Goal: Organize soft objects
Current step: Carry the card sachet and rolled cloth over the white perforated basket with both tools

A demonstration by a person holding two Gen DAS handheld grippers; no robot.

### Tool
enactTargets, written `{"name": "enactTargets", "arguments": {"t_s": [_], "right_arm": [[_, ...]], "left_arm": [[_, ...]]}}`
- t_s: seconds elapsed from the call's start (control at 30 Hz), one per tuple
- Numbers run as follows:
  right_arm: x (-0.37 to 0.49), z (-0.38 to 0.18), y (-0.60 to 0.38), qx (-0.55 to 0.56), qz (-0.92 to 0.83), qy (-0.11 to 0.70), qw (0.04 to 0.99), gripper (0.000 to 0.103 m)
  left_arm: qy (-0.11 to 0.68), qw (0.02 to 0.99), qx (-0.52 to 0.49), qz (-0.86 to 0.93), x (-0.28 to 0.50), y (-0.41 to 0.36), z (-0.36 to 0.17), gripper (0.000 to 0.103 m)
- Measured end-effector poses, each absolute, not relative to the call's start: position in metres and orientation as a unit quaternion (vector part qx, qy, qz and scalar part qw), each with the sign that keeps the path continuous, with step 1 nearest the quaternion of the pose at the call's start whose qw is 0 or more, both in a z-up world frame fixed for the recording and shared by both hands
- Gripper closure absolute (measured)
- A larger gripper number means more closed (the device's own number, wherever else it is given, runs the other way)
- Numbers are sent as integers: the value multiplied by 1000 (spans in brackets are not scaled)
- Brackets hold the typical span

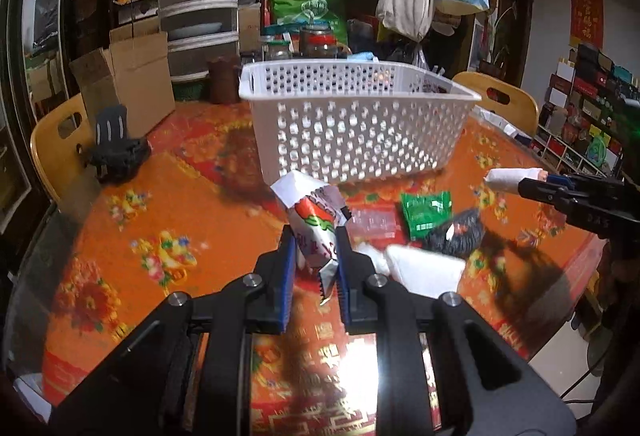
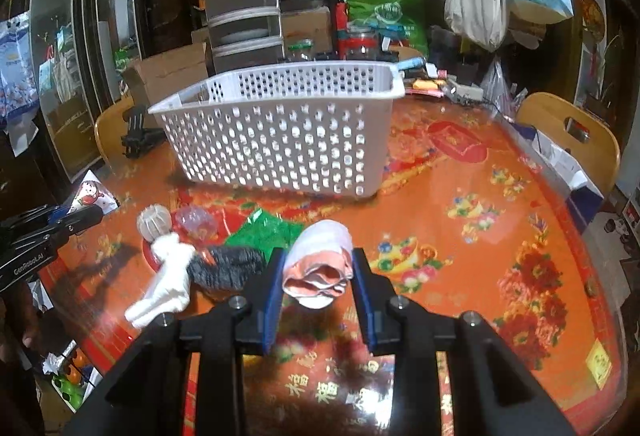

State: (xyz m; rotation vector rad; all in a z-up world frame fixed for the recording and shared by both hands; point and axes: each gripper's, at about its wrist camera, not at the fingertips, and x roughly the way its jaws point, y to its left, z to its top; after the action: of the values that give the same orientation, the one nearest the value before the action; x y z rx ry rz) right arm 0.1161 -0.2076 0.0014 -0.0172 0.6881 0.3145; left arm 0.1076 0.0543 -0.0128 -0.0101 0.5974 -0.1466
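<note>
Basket [image 1: 352,124] stands ahead of both tongs toward the tabletop's far edge, left tongs [image 1: 316,256] clenched on a snack packet [image 1: 316,224], right tongs [image 2: 318,276] grasping a rolled cloth [image 2: 324,256], neither plainly nearer.

The snack packet [image 1: 316,232]'s print is blurred beyond reading. At three o'clock, the right gripper [image 1: 516,182]'s body is cut off by the left wrist view's edge.

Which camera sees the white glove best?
The right wrist view. There the white glove lies whole on the table, its fingers plain to see, beside a dark cloth. In the left wrist view the glove is partly hidden behind the left gripper, so it looks like a plain white lump.
</note>
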Motion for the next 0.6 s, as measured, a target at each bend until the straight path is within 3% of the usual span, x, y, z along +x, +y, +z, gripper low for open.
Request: {"name": "enactTargets", "arguments": {"t_s": [0.6], "right_arm": [[188, 106, -193, -44, 180, 282, 941, 72]], "left_arm": [[255, 964, -15, -73, 201, 68, 103, 87]]}}
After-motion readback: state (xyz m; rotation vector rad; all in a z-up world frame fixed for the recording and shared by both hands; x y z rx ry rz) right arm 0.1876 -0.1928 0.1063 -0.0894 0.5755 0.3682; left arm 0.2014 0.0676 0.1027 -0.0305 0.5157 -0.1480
